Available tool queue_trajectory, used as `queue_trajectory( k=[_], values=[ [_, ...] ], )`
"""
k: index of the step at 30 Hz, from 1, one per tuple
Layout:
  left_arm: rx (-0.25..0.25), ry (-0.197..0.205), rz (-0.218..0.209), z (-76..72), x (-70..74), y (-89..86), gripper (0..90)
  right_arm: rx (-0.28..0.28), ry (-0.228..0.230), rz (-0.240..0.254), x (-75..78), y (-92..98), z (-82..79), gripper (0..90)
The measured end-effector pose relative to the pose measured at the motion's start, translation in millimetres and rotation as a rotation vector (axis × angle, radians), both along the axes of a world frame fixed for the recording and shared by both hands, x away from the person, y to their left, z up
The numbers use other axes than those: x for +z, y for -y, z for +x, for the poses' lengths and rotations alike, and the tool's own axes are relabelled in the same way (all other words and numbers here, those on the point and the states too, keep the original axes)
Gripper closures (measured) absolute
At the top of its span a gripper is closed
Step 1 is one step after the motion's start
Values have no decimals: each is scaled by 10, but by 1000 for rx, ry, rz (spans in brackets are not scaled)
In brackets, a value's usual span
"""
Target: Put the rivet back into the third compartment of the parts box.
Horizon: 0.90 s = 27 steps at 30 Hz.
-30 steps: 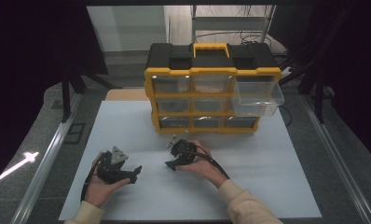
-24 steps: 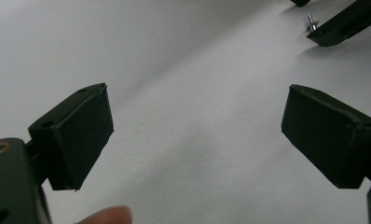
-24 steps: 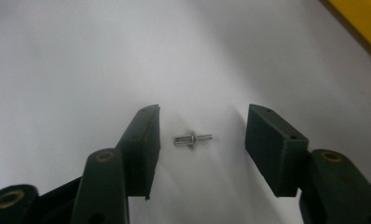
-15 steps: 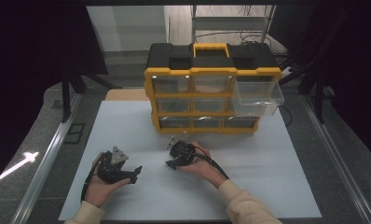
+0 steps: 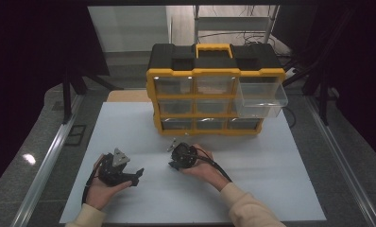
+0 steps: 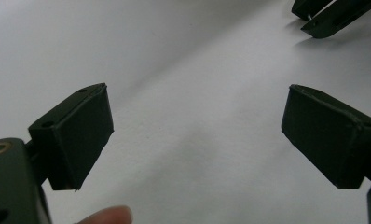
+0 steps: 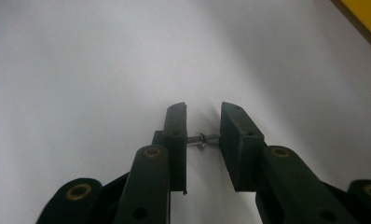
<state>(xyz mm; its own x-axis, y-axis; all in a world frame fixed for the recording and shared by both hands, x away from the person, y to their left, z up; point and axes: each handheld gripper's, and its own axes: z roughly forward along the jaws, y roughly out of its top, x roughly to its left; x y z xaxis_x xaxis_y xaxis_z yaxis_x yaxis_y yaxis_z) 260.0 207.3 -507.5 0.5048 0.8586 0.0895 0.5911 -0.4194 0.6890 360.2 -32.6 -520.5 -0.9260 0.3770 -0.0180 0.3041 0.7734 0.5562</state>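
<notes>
The right tool (image 5: 173, 163) lies low on the white table (image 5: 271, 179), at about 6 o'clock from the yellow and black drawer cabinet (image 5: 215, 90), with the person's right hand (image 5: 202, 165) behind it. In the right gripper view its two black jaws have just been closing on a small metal screw (image 7: 203, 138): the screw lies crosswise between the pads, touching both ends, so the tool is pinching it just above the table surface.

The left tool (image 5: 138, 173) sits at about 9 o'clock from the right one, near but apart, held in the left hand (image 5: 101, 187) and pointing toward 3 o'clock. Its jaws are spread wide with only bare table between them; in the left gripper view the tips of the right tool show at about 1 o'clock.

On the cabinet, one clear drawer (image 5: 261, 97) at the upper right stands pulled out
</notes>
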Motion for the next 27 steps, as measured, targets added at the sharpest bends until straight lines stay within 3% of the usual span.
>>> queue_trajectory(
  k=[11, 27],
  values=[
    [-1, -1, 1, -1, 0, -9, 97, -6, -26, 30, 37, 38, 32, 724],
    [1, -2, 3, 1, -2, -12, 97, -29, -56, 173, 428, 236, 1, 724]
  ],
)
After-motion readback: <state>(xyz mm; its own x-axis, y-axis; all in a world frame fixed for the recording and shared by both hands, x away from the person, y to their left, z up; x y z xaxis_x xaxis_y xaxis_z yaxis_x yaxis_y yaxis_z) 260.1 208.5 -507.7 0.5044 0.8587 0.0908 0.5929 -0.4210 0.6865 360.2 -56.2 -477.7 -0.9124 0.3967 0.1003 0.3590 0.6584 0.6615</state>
